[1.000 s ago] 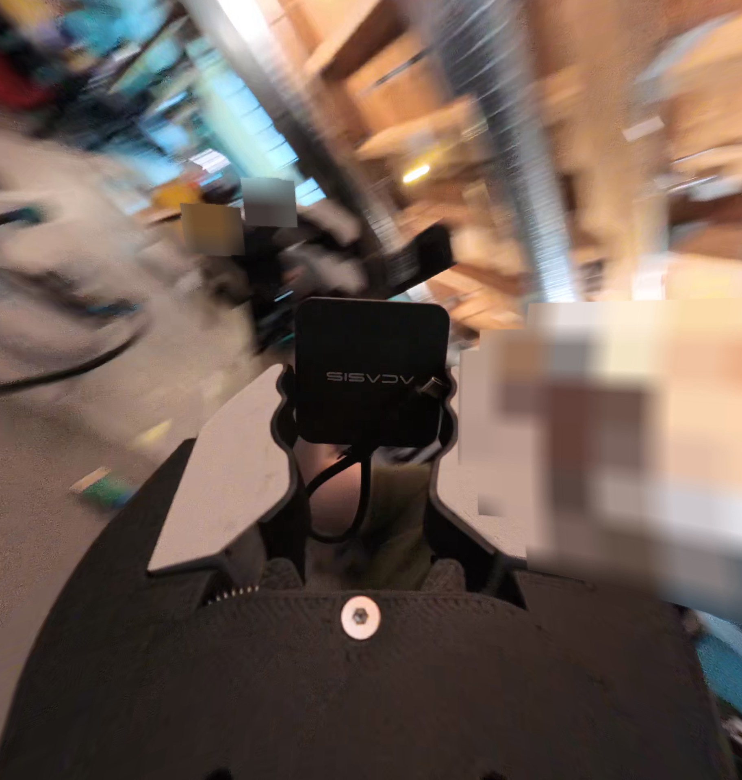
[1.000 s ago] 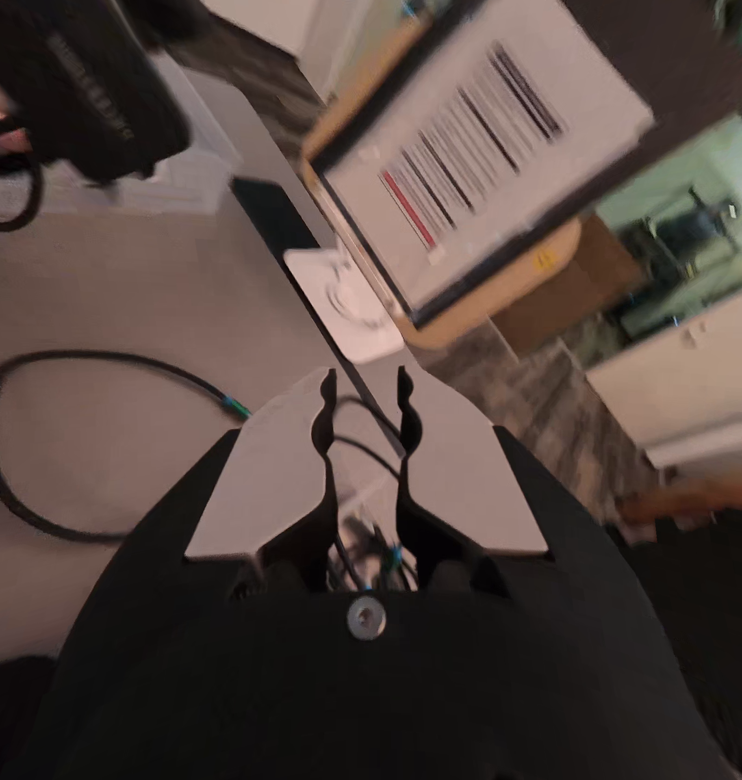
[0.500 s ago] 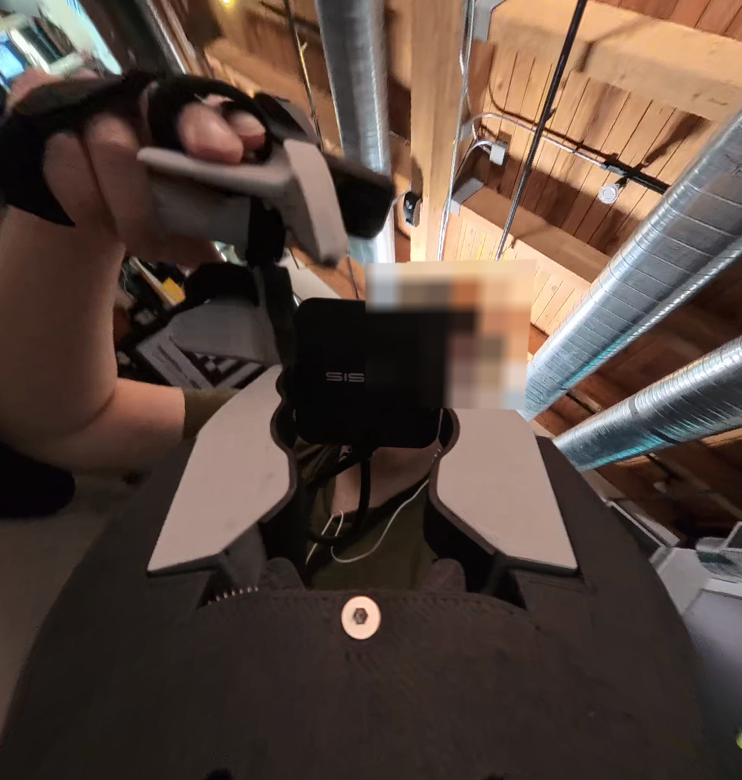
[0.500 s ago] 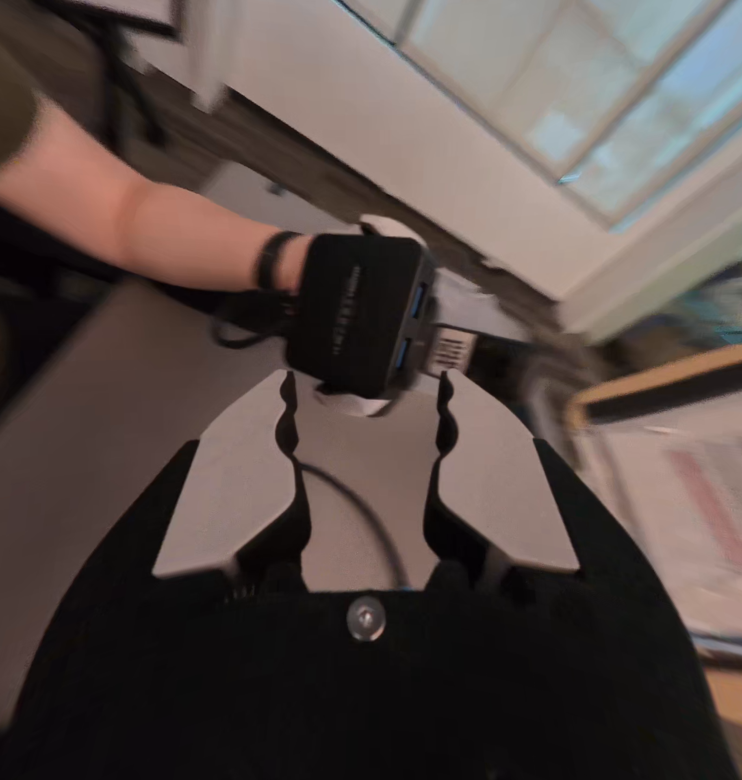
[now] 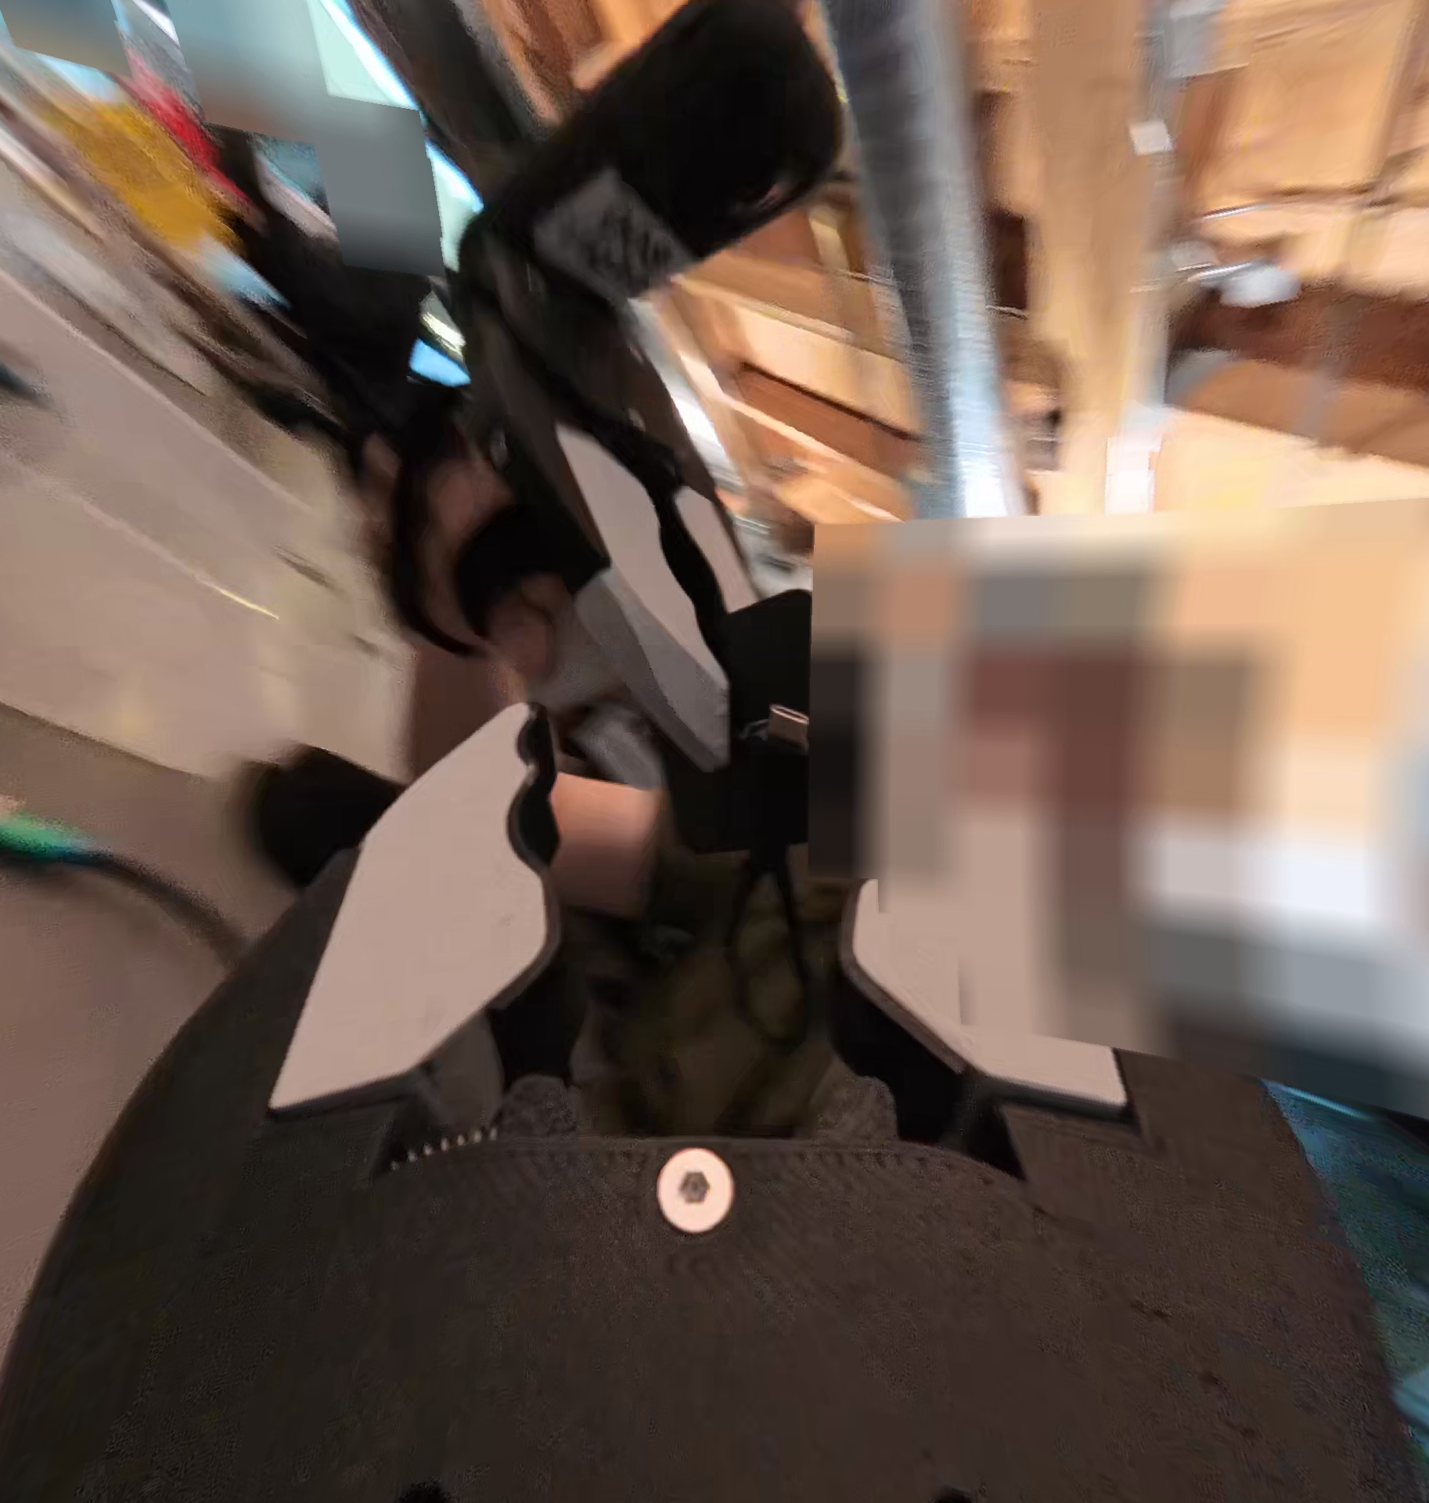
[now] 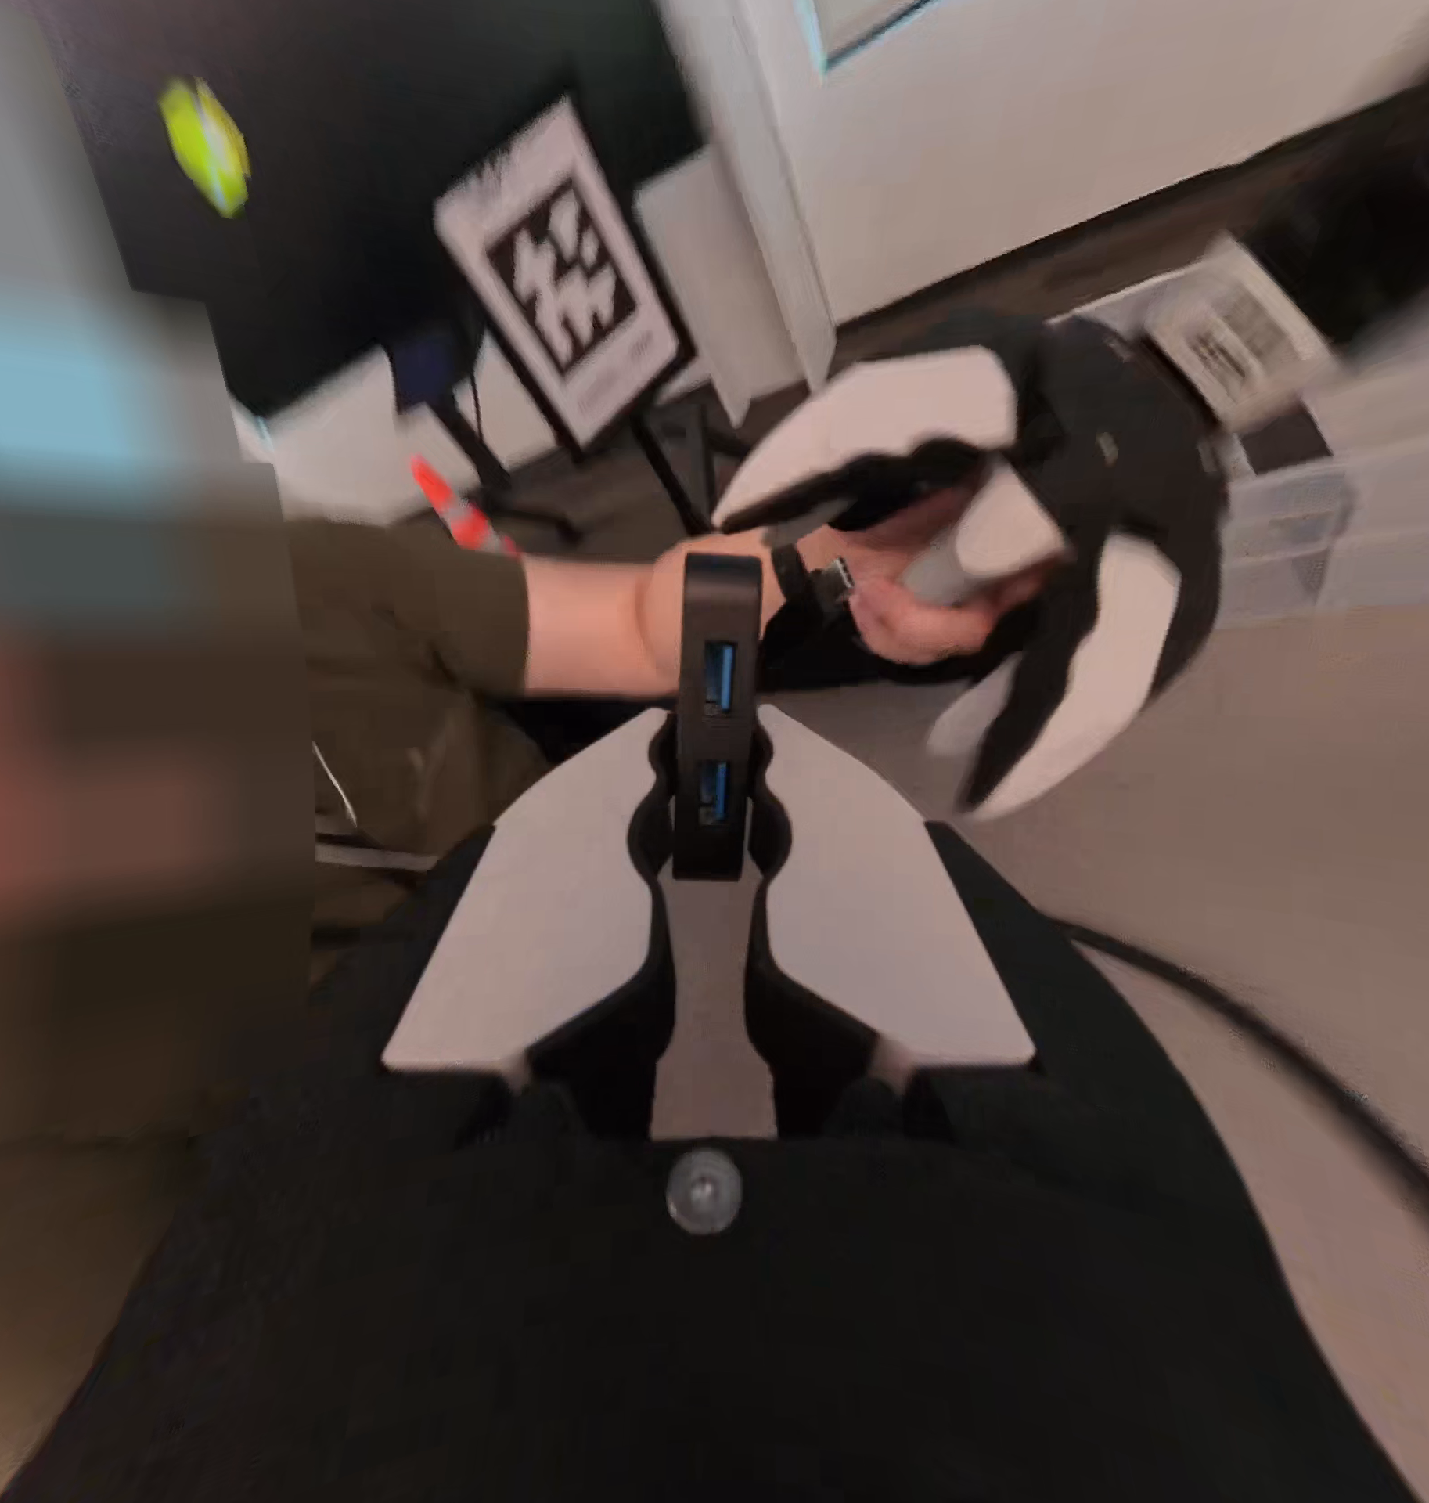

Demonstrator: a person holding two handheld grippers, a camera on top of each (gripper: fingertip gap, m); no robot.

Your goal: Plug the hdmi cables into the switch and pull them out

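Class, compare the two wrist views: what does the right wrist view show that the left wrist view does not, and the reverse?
Only the right wrist view shows two blue ports on the edge of the black switch, a black-and-white patterned board and a black cable on the table. Only the left wrist view shows the wooden ceiling and a metal duct. Both show the switch clamped in the right gripper, with the left gripper open and empty close by.
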